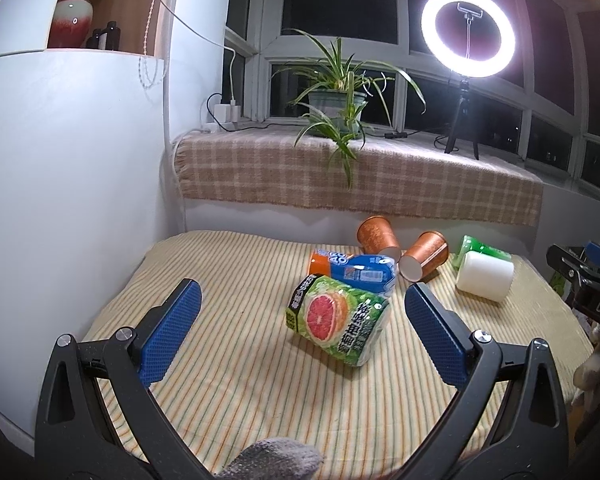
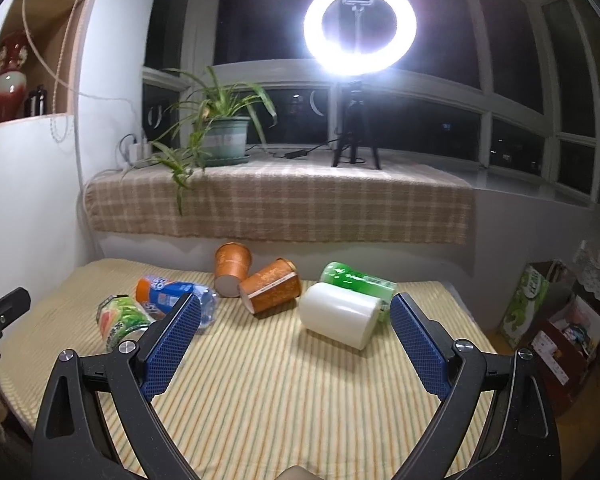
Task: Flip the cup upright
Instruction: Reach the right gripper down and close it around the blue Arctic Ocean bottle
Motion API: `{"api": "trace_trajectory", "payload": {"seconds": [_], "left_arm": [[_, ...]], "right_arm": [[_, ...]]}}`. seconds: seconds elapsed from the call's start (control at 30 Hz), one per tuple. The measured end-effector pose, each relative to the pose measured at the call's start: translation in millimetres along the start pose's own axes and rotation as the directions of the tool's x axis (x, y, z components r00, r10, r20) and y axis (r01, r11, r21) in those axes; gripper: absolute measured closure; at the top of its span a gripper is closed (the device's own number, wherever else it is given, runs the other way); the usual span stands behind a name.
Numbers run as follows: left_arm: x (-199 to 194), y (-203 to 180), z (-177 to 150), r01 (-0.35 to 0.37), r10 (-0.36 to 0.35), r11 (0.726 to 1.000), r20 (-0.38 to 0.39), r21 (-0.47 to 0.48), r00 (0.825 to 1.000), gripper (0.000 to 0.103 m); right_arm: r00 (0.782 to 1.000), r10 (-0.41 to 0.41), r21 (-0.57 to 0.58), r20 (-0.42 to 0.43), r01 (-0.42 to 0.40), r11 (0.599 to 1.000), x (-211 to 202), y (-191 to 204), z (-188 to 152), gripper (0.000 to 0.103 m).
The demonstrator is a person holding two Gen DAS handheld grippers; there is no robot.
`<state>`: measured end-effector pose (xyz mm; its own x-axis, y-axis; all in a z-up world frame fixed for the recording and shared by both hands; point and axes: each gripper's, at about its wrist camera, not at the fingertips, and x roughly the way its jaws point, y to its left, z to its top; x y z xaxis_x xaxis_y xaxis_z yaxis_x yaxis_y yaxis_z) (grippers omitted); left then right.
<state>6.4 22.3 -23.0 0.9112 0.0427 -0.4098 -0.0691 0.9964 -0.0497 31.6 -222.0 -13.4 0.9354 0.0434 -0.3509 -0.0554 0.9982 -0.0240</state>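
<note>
Two orange paper cups lie on their sides on the striped cloth: the left one (image 1: 377,236) (image 2: 231,268) and the right one (image 1: 425,255) (image 2: 271,287). A white cup (image 1: 485,275) (image 2: 340,315) lies on its side to their right. My left gripper (image 1: 300,304) is open and empty, with a green grapefruit bottle (image 1: 338,318) lying between its fingers, a little ahead. My right gripper (image 2: 295,312) is open and empty, short of the white cup. The right gripper's body also shows at the right edge of the left wrist view (image 1: 588,280).
A blue-labelled bottle (image 1: 356,270) (image 2: 172,294) and a green bottle (image 1: 482,249) (image 2: 356,280) lie among the cups. A checked-cloth sill (image 2: 280,204) behind holds a potted plant (image 2: 224,136) and a ring light (image 2: 360,28). A white wall (image 1: 72,160) stands at the left. Bags (image 2: 548,320) stand at the right.
</note>
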Motion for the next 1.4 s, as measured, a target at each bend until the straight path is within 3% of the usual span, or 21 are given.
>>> {"api": "trace_trajectory", "payload": {"seconds": [0.13, 0.23, 0.37, 0.53, 0.6, 0.73, 0.8, 0.9, 1.03, 1.13, 1.2, 1.4], "left_arm": [[4, 8, -2, -0.015, 0.015, 1.0, -0.027, 0.004, 1.0, 0.0], [6, 14, -5, -0.028, 0.028, 1.0, -0.049, -0.001, 0.998, 0.0], [9, 25, -10, -0.039, 0.038, 0.999, -0.081, -0.019, 0.996, 0.0], [12, 37, -18, -0.055, 0.05, 0.998, -0.126, -0.036, 0.991, 0.0], [13, 42, -22, -0.066, 0.06, 0.997, -0.139, -0.041, 0.988, 0.0], [13, 51, -33, -0.088, 0.077, 0.994, -0.168, -0.058, 0.983, 0.0], [12, 55, -40, -0.101, 0.087, 0.993, -0.189, -0.064, 0.978, 0.0], [10, 63, -47, -0.124, 0.106, 0.99, -0.211, -0.073, 0.972, 0.0], [6, 76, -52, -0.165, 0.143, 0.983, -0.219, -0.087, 0.965, 0.0], [2, 87, -53, -0.199, 0.174, 0.975, -0.214, -0.099, 0.961, 0.0], [-1, 95, -54, -0.221, 0.194, 0.969, -0.214, -0.113, 0.957, 0.0], [-4, 111, -57, -0.268, 0.235, 0.954, -0.225, -0.132, 0.946, 0.0]], "right_arm": [[0.997, 0.074, -0.037, -0.032, -0.075, 0.996, 20, 11, 2, 0.008], [0.98, 0.178, -0.063, -0.085, -0.183, 0.981, 43, 22, 6, 0.008], [0.938, 0.286, -0.097, -0.196, -0.308, 0.946, 86, 42, 9, 0.008], [0.891, 0.33, -0.168, -0.311, -0.393, 0.904, 126, 61, 12, 0.008], [0.864, 0.354, -0.213, -0.359, -0.445, 0.87, 140, 72, 13, 0.008], [0.817, 0.368, -0.255, -0.443, -0.509, 0.822, 162, 85, 20, 0.008], [0.775, 0.38, -0.276, -0.505, -0.562, 0.779, 177, 94, 26, 0.008], [0.74, 0.369, -0.305, -0.562, -0.6, 0.739, 194, 108, 30, 0.009], [0.675, 0.354, -0.321, -0.647, -0.662, 0.677, 222, 128, 33, 0.009], [0.644, 0.333, -0.332, -0.689, -0.688, 0.645, 237, 135, 30, 0.013], [0.61, 0.314, -0.321, -0.728, -0.707, 0.63, 250, 143, 27, 0.013], [0.564, 0.267, -0.342, -0.782, -0.746, 0.572, 264, 162, 18, 0.013]]}}
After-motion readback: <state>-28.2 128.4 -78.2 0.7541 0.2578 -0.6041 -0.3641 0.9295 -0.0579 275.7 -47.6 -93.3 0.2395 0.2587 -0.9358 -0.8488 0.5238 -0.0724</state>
